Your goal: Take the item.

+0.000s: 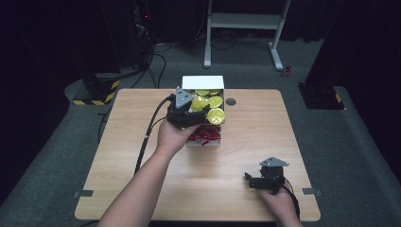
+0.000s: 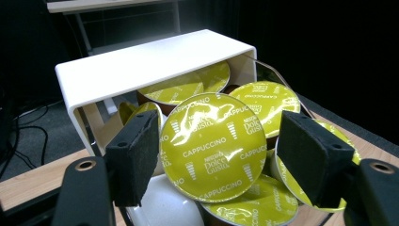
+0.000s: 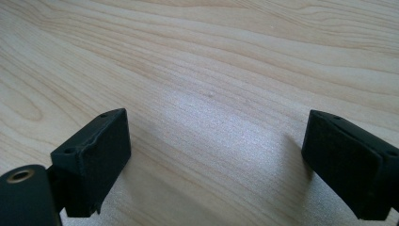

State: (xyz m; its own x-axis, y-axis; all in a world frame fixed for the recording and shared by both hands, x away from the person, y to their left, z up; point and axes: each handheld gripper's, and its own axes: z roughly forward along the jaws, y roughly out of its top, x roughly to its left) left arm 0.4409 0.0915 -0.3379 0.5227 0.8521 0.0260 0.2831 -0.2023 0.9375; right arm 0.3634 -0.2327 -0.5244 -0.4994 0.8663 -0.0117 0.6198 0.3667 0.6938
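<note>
A white holder (image 1: 203,82) at the table's far middle is heaped with yellow-green foil-lidded coffee capsules (image 1: 215,115); red items (image 1: 205,135) lie in its lower part. My left gripper (image 1: 202,112) reaches into the heap. In the left gripper view my left gripper (image 2: 219,136) is open, its pads on either side of an upright capsule (image 2: 214,146) marked Cappuccino, under the holder's white top (image 2: 141,61). A small gap shows at the right pad (image 2: 313,160). My right gripper (image 1: 248,180) rests low near the front right, open (image 3: 216,141) over bare wood (image 3: 211,70).
The wooden table (image 1: 236,156) has a round black grommet (image 1: 231,101) right of the holder. The left gripper's cable (image 1: 146,137) trails toward the front left. Beyond the table stand a white desk frame (image 1: 241,21) and a black-and-yellow striped base (image 1: 97,92).
</note>
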